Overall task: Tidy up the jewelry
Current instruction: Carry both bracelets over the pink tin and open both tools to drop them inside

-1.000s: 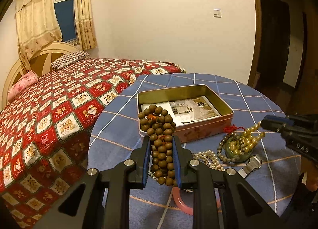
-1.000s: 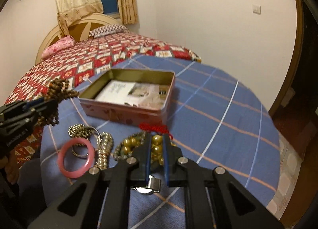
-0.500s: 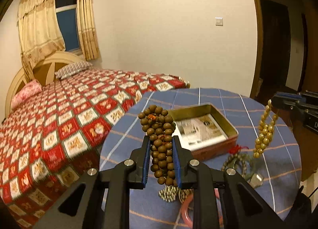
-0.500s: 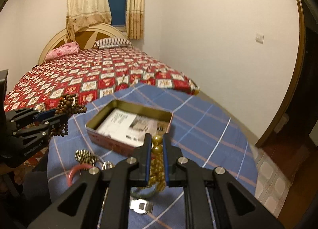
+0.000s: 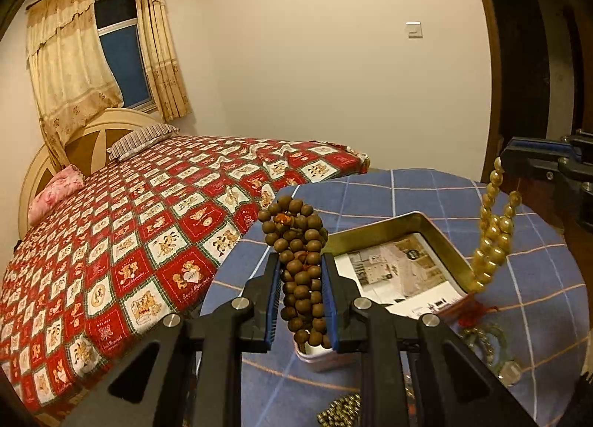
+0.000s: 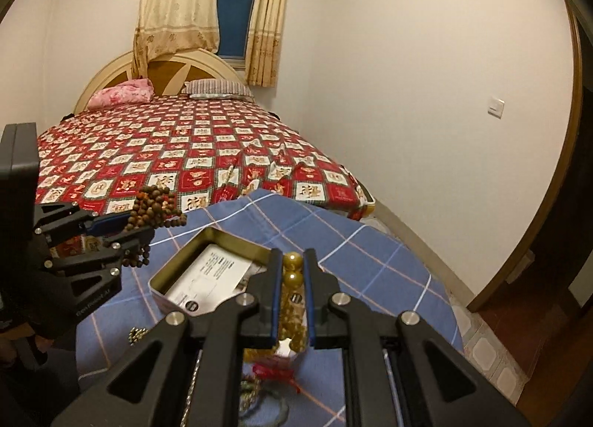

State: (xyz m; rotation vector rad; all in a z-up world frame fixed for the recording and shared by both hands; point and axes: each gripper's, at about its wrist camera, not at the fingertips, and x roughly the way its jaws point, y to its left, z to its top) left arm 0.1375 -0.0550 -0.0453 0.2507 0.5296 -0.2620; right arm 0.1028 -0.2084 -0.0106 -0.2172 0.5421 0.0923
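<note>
My left gripper (image 5: 299, 301) is shut on a brown wooden bead string (image 5: 296, 260), held in the air at the near left corner of an open gold-rimmed tin box (image 5: 441, 230). My right gripper (image 6: 291, 297) is shut on a gold bead string (image 6: 292, 275), which hangs above the tin's right side (image 5: 493, 241). The tin (image 6: 185, 267) holds a printed paper (image 6: 211, 275). The left gripper with the brown beads also shows in the right wrist view (image 6: 155, 204).
The tin stands on a round table with a blue checked cloth (image 5: 407, 189). More jewelry lies near the table's front: a green bead string with a red knot (image 5: 478, 330) and a dark metal chain (image 5: 341, 412). A bed with a red quilt (image 5: 129, 234) stands just left.
Both grippers have risen with their bead strings and moved over the tin. The gold string was lifted off the table and now hangs free.
</note>
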